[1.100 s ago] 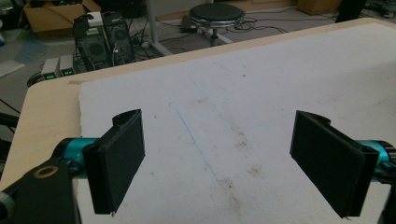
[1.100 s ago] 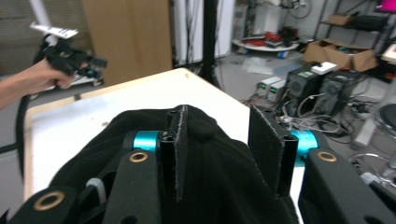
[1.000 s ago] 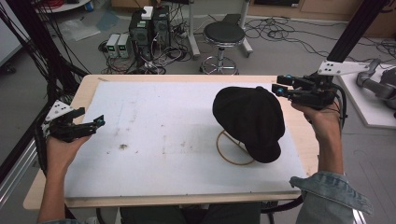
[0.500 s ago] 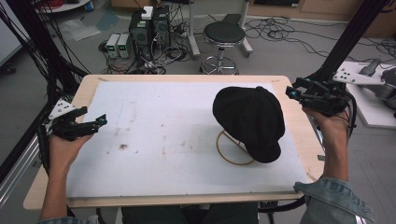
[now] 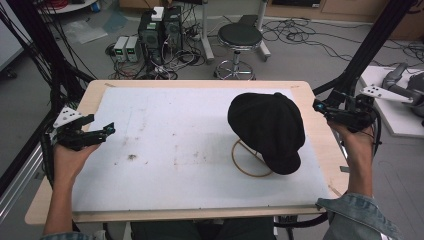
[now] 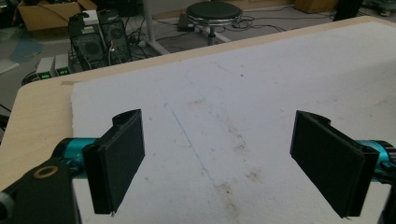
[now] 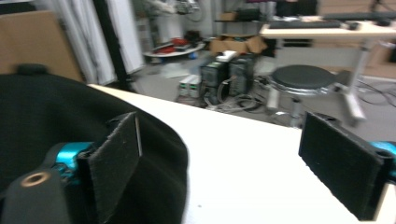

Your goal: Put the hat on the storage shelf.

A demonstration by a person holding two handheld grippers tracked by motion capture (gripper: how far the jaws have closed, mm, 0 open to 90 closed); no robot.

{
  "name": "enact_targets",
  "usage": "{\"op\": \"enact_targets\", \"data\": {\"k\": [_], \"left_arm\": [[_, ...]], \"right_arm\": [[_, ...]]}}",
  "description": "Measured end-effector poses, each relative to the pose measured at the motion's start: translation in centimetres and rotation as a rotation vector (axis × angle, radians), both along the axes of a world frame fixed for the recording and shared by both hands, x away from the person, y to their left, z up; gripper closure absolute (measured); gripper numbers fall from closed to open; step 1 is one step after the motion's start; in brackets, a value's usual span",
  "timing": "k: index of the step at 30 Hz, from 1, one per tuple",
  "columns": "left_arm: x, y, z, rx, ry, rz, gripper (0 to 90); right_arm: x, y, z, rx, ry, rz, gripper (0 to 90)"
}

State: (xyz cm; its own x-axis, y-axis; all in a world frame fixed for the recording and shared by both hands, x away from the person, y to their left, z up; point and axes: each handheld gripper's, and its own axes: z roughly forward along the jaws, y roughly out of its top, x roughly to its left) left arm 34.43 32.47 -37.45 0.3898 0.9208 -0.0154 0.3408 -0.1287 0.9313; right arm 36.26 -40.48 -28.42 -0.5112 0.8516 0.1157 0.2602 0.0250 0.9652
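Right now the black cap point(image 5: 267, 130) sits right of centre in the high view, draped over a wire stand point(image 5: 248, 159). Soft and light, it should pinch best at the brim. Right gripper point(image 5: 320, 107), jaws just opened wide, holds nothing; left gripper point(image 5: 107, 132) gapes empty too.

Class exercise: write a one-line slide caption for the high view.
Black cap rests on a wire stand on the white mat; open right gripper beside it, left gripper at the mat's far side.

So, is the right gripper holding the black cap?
No, the right gripper stands open beside the black cap, with nothing between its pads.
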Motion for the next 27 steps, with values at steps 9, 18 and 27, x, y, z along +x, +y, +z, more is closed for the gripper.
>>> {"op": "enact_targets", "data": {"k": [9,18,27], "left_arm": [[0.0,0.0,0.0,0.002,-0.003,-0.001,18.0],[0.0,-0.2,0.1,0.005,-0.007,-0.005,18.0],[0.0,-0.3,0.0,0.012,-0.015,-0.006,18.1]], "right_arm": [[0.5,-1.4,-2.2,-0.015,0.031,-0.128,12.3],[1.7,-1.0,-4.9,-0.095,0.125,-0.157,12.3],[2.3,-1.1,-6.7,-0.123,0.188,-0.169,12.3]]}}
